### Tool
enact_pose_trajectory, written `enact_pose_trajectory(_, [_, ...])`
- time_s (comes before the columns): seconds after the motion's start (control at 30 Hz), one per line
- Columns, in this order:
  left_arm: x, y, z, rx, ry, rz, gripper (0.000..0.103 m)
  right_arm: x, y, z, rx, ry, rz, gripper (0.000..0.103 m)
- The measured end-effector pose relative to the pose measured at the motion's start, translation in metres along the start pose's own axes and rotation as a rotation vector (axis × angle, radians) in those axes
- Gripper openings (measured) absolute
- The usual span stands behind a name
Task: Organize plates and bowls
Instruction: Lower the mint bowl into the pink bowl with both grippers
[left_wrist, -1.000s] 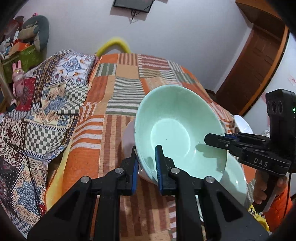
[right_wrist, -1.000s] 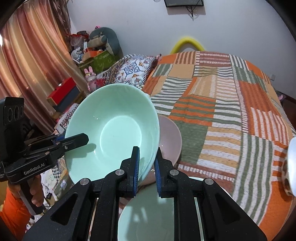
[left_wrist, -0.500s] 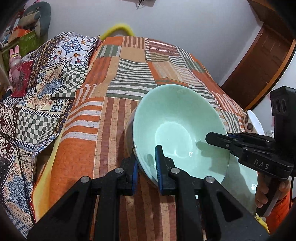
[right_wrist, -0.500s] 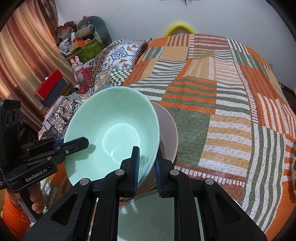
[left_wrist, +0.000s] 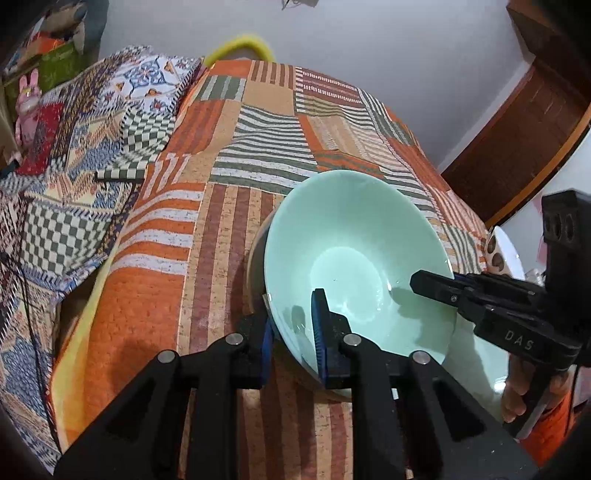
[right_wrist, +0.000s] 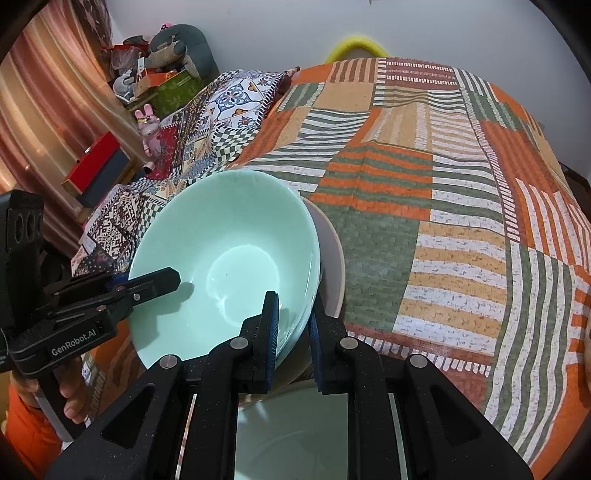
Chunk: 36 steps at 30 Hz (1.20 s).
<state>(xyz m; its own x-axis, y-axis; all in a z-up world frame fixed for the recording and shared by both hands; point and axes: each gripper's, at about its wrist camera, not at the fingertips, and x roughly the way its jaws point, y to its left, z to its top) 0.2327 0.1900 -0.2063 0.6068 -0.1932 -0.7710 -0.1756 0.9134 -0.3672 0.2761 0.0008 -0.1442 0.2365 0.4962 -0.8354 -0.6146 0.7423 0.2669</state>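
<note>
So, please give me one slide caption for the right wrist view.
Both grippers pinch opposite rims of a mint green bowl over a pinkish plate on a patchwork bedspread.

The pale pinkish-beige round bowl (right_wrist: 334, 258) on the striped patchwork bedspread (right_wrist: 461, 221) shows only as a crescent of rim, the rest being covered by the mint-green glossy bowl (right_wrist: 225, 266) tilted in front of it; whether the two touch cannot be determined. A second pale green glazed dish (right_wrist: 310, 435) near the front edge of the bedspread is masked by the black arms of the right gripper (right_wrist: 292, 332) and cut off by the lower picture edge. In the left wrist view, the white patterned dish (left_wrist: 504, 251) near the right edge of the bedspread is partly blocked by the right gripper body, and its pattern is too small to identify.
</note>
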Motion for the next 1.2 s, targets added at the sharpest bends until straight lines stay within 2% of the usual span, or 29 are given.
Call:
enact_pose_trajectory(0.47, [0.005,-0.005,-0.003,0.012,0.031,0.029,0.019,-0.008,0.001,0.003,-0.011,-0.010,-0.027,0.015])
enact_pose_trajectory(0.77, [0.003,-0.004,-0.002,-0.005,0.025,0.035,0.019,-0.014,0.000,0.003,-0.018,-0.021,-0.044,0.015])
enact_pose_trajectory(0.9, [0.000,-0.004,0.000,-0.012,0.012,0.041,0.021,-0.023,0.000,0.004,-0.027,-0.066,-0.072,0.015])
enact_pose_trajectory(1.1, [-0.008,-0.010,-0.002,0.004,-0.006,0.075,0.021,-0.029,0.005,0.005,-0.047,-0.065,-0.058,0.015])
enact_pose_trajectory(1.2, [-0.021,-0.012,-0.003,0.014,-0.044,0.089,0.027,-0.032,0.002,0.002,-0.040,-0.068,-0.046,0.016])
